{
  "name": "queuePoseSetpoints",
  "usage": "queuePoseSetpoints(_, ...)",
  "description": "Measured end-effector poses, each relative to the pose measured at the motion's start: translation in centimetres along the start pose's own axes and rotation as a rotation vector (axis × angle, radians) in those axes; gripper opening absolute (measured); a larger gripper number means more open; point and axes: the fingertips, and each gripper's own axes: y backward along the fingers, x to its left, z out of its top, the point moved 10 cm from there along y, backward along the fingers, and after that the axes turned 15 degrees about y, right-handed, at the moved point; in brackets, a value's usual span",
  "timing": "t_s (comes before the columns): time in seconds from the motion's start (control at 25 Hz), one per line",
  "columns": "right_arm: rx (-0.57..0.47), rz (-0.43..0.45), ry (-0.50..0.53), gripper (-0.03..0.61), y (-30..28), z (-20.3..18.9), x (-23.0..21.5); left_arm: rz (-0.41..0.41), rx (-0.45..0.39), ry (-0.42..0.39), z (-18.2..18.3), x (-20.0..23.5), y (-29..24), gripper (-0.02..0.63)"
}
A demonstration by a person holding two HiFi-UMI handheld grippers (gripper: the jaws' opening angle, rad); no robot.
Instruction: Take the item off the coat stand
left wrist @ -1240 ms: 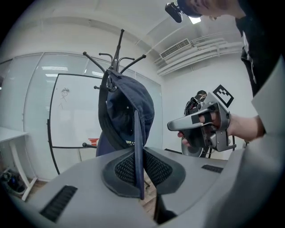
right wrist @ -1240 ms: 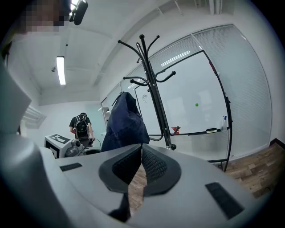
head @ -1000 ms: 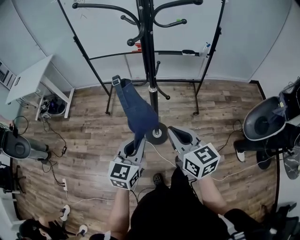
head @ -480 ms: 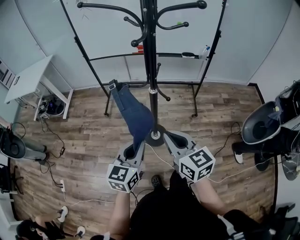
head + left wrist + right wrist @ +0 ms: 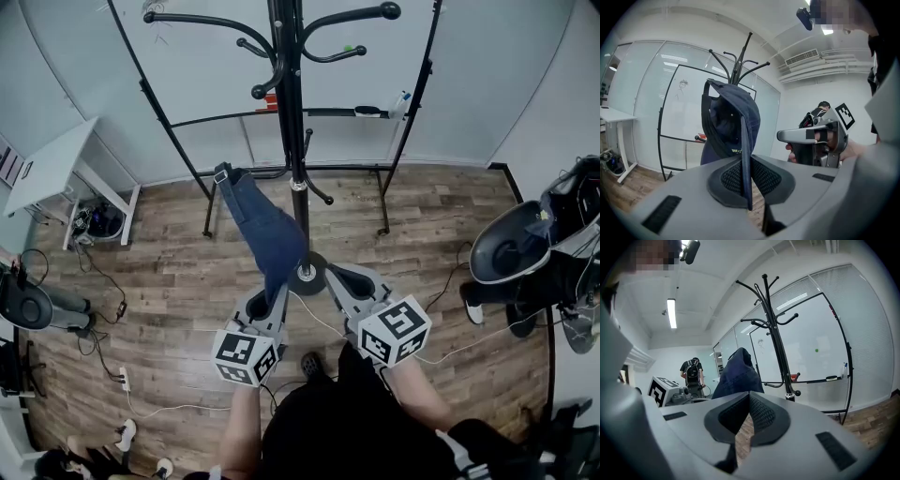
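A dark blue denim cap (image 5: pixel 268 234) hangs free in the air, off the black coat stand (image 5: pixel 290 141) and just left of its pole. My left gripper (image 5: pixel 269 302) is shut on the cap's brim; in the left gripper view the brim's edge (image 5: pixel 745 164) stands upright between the mesh pads, with the crown (image 5: pixel 729 122) above. My right gripper (image 5: pixel 347 279) is beside it on the right, shut with nothing in it. In the right gripper view, its pads (image 5: pixel 759 414) meet, and the cap (image 5: pixel 738 373) and the stand (image 5: pixel 777 338) show beyond them.
A whiteboard on a black frame (image 5: pixel 394 131) stands behind the stand. At the left is a white desk (image 5: pixel 56 159), and a dark chair (image 5: pixel 511 248) is at the right. Cables (image 5: pixel 112 291) trail over the wood floor. A person with a backpack (image 5: pixel 692 373) stands far off.
The cap stays clamped in my left gripper. Both grippers have sunk a little in the head view, toward my body. The cap has drifted slightly left of the pole.
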Motion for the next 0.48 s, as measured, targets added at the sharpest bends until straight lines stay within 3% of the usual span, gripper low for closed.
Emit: queuePoseSetpoints(0.48,0.002,0.012,-0.003,0.031,0.59,-0.19,-0.29,-0.002,0.009,0.013,-0.42,-0.30,-0.51,0.031)
